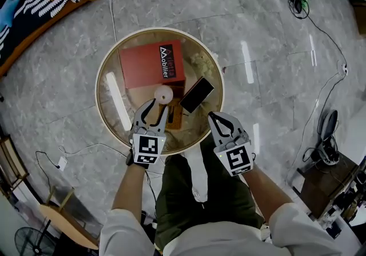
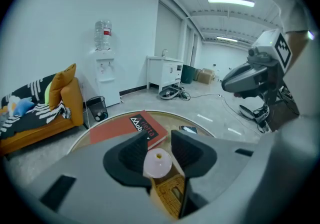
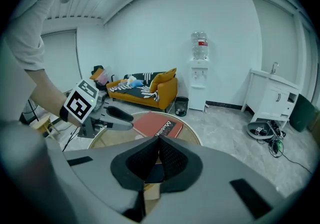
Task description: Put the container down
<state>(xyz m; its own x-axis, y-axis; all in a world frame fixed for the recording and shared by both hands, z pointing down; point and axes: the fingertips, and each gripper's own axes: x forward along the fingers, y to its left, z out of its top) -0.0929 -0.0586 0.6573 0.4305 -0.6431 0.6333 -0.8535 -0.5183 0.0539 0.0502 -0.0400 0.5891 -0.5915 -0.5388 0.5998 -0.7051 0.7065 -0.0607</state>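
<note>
Small pale pink container (image 1: 163,94) down on the round glass counter (image 1: 103,75), right at near edge of the red book (image 1: 151,63), w/ black phone (image 1: 197,94) just to its right and a wooden box (image 1: 175,116) close by on the near side. Can't tell whether resting on the glass itself or on the box's end. Left claw (image 1: 160,105) released: jaws spread wide w/ the container betw. them near the tips, gap showing on at least one side, so no squeeze on it. Right claw (image 1: 214,116) clenched on nothing, jaws tip to tip, hanging by the near right rim of the counter, apart from the container. Put-down prob. done or all but done, judging by upright pose & slack jaws. Re handling: looks light, stiff, smooth-skinned, maybe plastic or glazed, so likely slippery. Rounded top w/ small hole in it, so could tip or roll if nudged by a jaw. Best hold: across widest part of the body, pads square on opp. sides, not on the curved top where liable to slide off. Gentle squeeze prob. enough for sth this small. Safest exit prob. straight back along the jaw line, no sideways sweep, w/ phone & book so near.
</note>
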